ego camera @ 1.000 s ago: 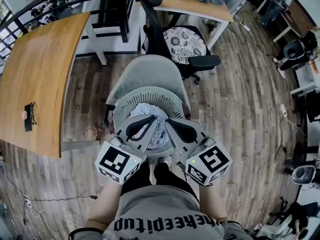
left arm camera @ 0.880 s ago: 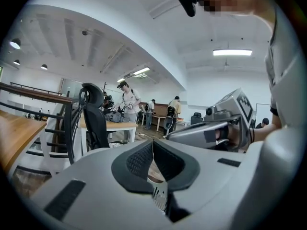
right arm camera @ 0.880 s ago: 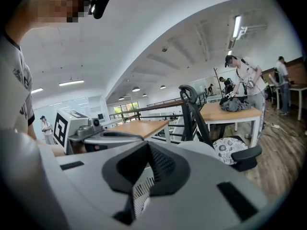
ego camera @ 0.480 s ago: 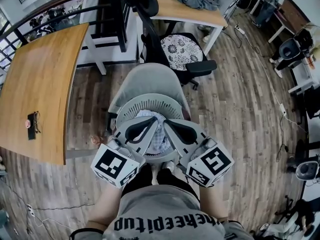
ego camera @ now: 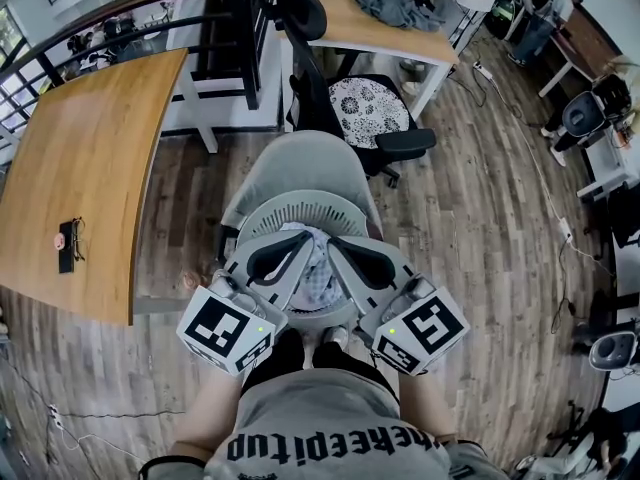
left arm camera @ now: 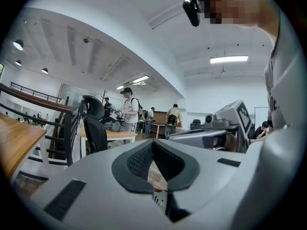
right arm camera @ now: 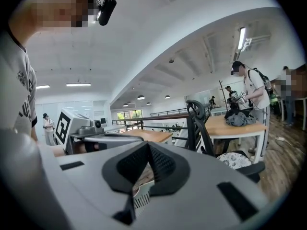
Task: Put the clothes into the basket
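Clothes [ego camera: 316, 268] in basket [ego camera: 300, 204], half-hidden by left hand-held gripper [ego camera: 288, 256] and right [ego camera: 352, 258].

- Left gripper [ego camera: 306, 240]: held low in front of the torso, pointing forward and roughly level, angled inward. Jaws are closed, tips together.
- Left marker cube [ego camera: 230, 328]: at the gripper's rear, nearest the body.
- Right gripper [ego camera: 333, 244]: mirrors the left one, angled inward, nose tipped slightly down. Jaws are closed, tips together.
- Right marker cube [ego camera: 421, 329]: at the rear.
- Gripper noses: just beside each other.
- Left forearm [ego camera: 215, 408], right forearm [ego camera: 425, 406]: bare, reaching forward on either side of the torso.
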`<move>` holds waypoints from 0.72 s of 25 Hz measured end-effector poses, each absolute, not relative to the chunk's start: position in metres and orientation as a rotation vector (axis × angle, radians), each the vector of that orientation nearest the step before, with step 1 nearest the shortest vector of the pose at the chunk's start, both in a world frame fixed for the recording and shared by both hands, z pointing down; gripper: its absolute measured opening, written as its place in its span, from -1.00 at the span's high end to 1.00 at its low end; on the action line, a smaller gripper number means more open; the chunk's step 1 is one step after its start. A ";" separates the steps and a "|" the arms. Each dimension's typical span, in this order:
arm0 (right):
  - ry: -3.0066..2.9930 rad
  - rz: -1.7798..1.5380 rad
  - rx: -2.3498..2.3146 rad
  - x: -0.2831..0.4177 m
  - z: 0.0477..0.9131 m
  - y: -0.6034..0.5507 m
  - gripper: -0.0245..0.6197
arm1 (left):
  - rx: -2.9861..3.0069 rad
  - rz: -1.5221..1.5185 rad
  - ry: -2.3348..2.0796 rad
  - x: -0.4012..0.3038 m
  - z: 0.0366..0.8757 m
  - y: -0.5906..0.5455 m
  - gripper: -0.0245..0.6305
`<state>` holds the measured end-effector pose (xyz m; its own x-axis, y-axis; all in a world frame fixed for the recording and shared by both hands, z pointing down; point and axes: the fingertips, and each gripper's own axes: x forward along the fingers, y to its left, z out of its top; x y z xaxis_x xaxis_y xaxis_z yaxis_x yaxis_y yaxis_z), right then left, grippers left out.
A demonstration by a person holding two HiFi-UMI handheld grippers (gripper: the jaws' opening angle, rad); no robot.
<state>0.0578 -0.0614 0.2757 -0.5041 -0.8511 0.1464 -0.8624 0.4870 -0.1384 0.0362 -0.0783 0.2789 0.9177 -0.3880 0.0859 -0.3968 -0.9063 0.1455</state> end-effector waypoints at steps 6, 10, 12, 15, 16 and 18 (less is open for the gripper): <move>-2.675 0.274 1.527 0.057 0.270 -0.061 0.89 | 2.929 0.069 -0.622 0.034 0.274 -0.078 0.88; -2.687 0.261 1.524 0.057 0.266 -0.060 0.89 | 2.932 0.056 -0.635 0.033 0.270 -0.076 0.88; -2.692 0.256 1.522 0.056 0.264 -0.060 0.89 | 2.935 0.050 -0.639 0.032 0.268 -0.075 0.88; -2.698 0.249 1.518 0.055 0.262 -0.060 0.89 | 2.939 0.045 -0.646 0.032 0.266 -0.076 0.88; -2.698 0.248 1.518 0.055 0.262 -0.060 0.89 | 2.940 0.042 -0.648 0.032 0.266 -0.076 0.88; -2.699 0.247 1.519 0.056 0.262 -0.060 0.89 | 2.942 0.037 -0.653 0.031 0.265 -0.076 0.88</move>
<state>0.0556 -0.0603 0.2619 -0.5214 -0.8464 0.1081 -0.8520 0.5094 -0.1208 0.0315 -0.0759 0.2648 0.9061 -0.4199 0.0516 -0.4230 -0.8983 0.1190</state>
